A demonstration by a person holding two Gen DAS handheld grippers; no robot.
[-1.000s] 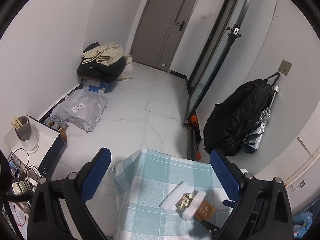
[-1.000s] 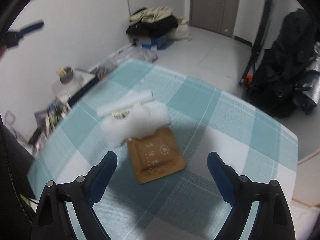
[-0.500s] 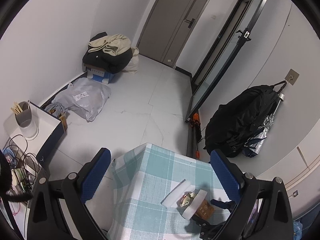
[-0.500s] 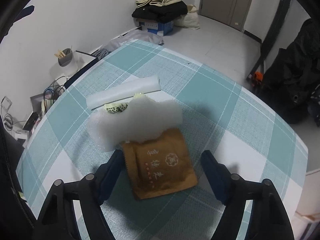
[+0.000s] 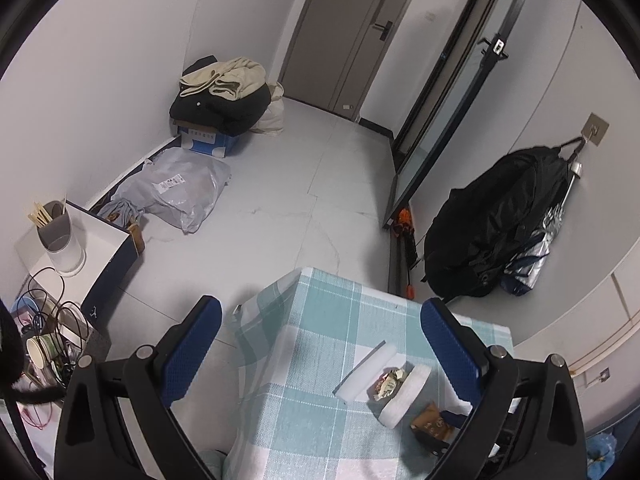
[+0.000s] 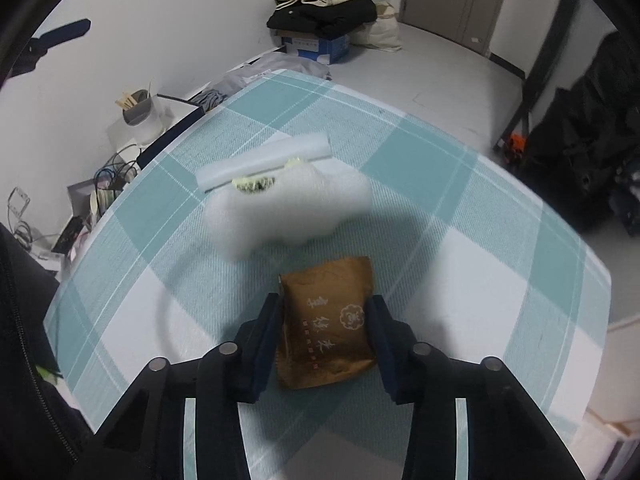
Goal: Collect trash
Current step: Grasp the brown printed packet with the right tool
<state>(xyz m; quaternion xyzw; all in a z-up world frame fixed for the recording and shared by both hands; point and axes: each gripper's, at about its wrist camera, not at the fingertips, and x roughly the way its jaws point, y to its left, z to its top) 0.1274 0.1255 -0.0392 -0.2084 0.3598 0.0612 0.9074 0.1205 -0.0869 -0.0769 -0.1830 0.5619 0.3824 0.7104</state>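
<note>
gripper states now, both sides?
Left gripper: open, holding nothing, above the table edge.
Right gripper: closed on the brown packet, fingers against both its sides on the checked tablecloth.

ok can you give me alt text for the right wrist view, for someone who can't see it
The right gripper has its two blue-padded fingers closed against the sides of a flat brown paper sachet lying on a teal and white checked tablecloth. Just beyond it sit a blurred white foam wrap, a crumpled yellow wrapper and a white foam strip.
</note>
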